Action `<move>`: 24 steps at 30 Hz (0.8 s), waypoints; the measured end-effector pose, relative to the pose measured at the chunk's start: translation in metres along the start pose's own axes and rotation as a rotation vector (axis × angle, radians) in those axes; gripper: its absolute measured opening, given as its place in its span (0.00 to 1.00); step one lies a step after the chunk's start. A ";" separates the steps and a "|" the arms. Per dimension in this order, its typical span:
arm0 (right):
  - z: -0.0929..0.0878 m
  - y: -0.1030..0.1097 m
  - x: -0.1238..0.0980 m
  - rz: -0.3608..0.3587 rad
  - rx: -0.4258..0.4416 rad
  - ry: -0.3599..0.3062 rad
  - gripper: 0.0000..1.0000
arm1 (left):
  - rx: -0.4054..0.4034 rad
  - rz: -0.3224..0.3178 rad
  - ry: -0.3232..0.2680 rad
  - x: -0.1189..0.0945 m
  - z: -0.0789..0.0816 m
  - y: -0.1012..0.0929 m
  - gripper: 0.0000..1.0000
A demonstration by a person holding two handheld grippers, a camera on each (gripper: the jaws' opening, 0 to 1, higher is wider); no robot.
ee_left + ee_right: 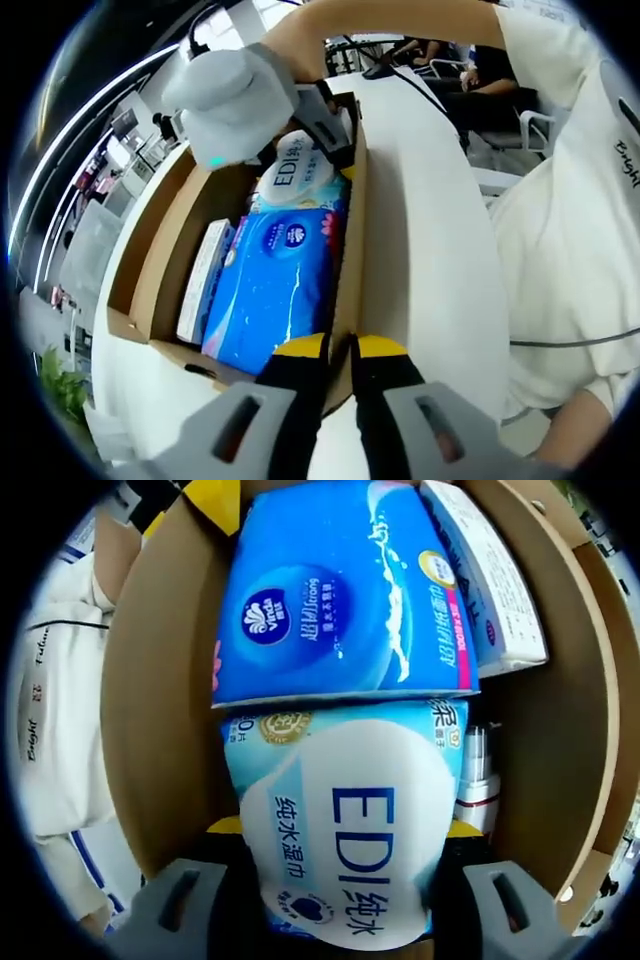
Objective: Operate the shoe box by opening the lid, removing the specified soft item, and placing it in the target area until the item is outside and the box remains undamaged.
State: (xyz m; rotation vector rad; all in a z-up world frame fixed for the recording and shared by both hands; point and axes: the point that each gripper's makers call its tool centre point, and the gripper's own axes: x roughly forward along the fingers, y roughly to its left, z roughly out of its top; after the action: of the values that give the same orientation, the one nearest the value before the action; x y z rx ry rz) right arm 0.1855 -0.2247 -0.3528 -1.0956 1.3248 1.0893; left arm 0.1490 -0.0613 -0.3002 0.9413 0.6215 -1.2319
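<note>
Shoe box (160, 255) open, lid step judged done. Left gripper (340, 352) at the near box wall, yellow-tipped jaws nearly together, apparently pinching the cardboard edge. Inside: white carton (203, 280), blue tissue pack (275, 285), then EDI wipes pack (350, 830) clasped between right gripper (345, 830) jaws. Removal and placing still ahead.

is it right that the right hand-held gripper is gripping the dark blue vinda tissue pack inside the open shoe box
Not quite. In the right gripper view, the right hand-held gripper is closed around the pale EDI wet wipes pack, not the dark blue Vinda tissue pack, which lies beyond it inside the open shoe box.
</note>
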 end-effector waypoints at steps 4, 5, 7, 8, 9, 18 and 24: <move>0.000 0.001 0.000 0.000 0.002 -0.002 0.67 | 0.000 0.002 -0.005 0.000 0.000 0.000 0.09; 0.001 0.000 0.000 0.001 -0.003 -0.006 0.66 | 0.001 0.001 -0.005 0.000 0.000 0.000 0.09; 0.001 0.001 0.001 -0.002 -0.006 0.007 0.66 | 0.001 -0.003 -0.002 0.000 0.000 0.000 0.09; 0.001 0.002 0.000 -0.006 -0.013 0.015 0.65 | 0.002 -0.005 0.000 0.000 0.000 0.000 0.09; 0.001 0.003 0.000 -0.007 -0.015 0.021 0.65 | -0.001 -0.005 0.002 0.000 0.000 0.000 0.09; 0.004 0.000 -0.009 -0.015 -0.056 -0.058 0.64 | 0.028 -0.043 -0.003 0.001 0.000 -0.002 0.06; 0.004 -0.006 -0.010 -0.025 -0.097 -0.035 0.63 | 0.038 -0.040 -0.010 0.001 0.000 -0.002 0.05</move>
State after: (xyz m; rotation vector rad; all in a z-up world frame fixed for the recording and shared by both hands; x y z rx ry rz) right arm 0.1927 -0.2216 -0.3426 -1.1562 1.2382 1.1594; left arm 0.1467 -0.0620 -0.3012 0.9573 0.6132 -1.2876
